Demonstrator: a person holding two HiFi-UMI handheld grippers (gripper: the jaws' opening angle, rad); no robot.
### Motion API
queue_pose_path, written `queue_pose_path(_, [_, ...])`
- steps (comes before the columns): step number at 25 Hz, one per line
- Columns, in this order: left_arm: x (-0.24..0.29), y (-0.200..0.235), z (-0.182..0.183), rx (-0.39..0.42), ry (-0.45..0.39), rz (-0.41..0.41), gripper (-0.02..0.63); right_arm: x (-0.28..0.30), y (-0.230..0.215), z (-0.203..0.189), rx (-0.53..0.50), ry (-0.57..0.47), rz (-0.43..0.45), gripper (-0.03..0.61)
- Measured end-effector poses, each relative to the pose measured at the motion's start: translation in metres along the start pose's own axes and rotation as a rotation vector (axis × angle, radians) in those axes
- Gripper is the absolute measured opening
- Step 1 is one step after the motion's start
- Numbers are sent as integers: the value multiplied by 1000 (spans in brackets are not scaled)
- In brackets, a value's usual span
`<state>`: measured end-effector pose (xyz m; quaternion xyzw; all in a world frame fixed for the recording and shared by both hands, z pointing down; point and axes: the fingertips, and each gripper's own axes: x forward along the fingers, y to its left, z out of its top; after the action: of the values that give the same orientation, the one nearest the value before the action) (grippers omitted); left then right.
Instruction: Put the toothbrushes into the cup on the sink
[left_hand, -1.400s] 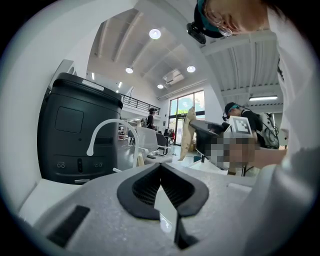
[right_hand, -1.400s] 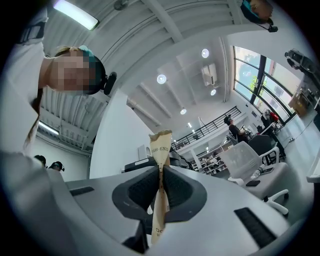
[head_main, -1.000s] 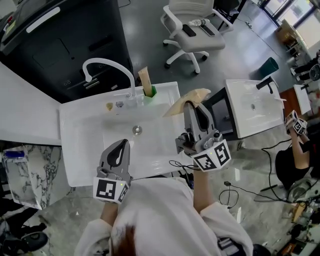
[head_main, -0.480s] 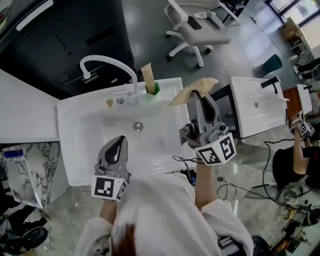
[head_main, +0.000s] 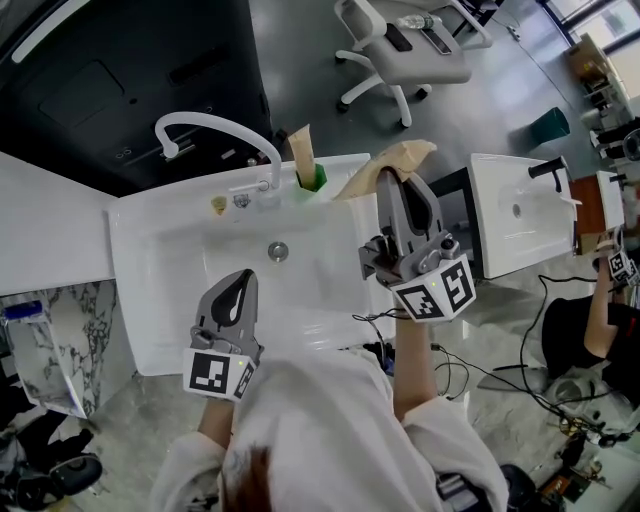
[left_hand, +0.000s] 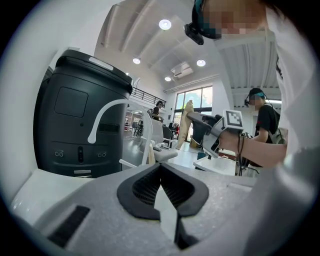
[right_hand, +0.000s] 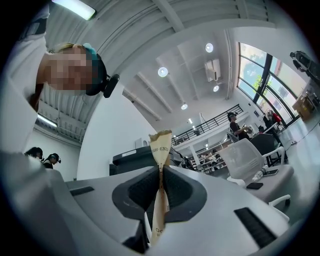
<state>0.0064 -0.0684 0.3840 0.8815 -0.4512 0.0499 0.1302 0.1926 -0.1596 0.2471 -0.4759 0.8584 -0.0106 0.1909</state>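
A green cup stands on the white sink's far rim, just right of the curved faucet. One tan paper-wrapped toothbrush stands in it. My right gripper is shut on a second tan paper-wrapped toothbrush, held over the sink's far right corner, to the right of the cup. In the right gripper view the wrapper sticks up between the pressed pads of that gripper. My left gripper hovers over the near part of the basin, shut and empty.
A black cabinet stands behind the sink. An office chair is beyond the far right corner. A second white sink sits to the right, with another person past it. Cables lie on the floor.
My right gripper has carried the wrapped toothbrush toward the sink's far edge, level with the cup. The left gripper has shifted only slightly over the basin.
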Motion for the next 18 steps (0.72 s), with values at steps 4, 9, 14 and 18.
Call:
queue_pose_path(4, [5, 5, -6, -22, 13, 5, 14, 17, -4, -14, 7, 20, 17, 29])
queue_pose_path(9, [8, 10, -15, -38, 39, 6, 14, 31, -6, -28, 13, 41, 34, 29])
queue_pose_path(14, [10, 17, -21, -49, 53, 34, 14, 39, -12, -41, 19, 61, 49, 29])
queue_pose_path(18, [15, 20, -28, -58, 66, 42, 14, 44, -19, -55, 24, 77, 52, 29])
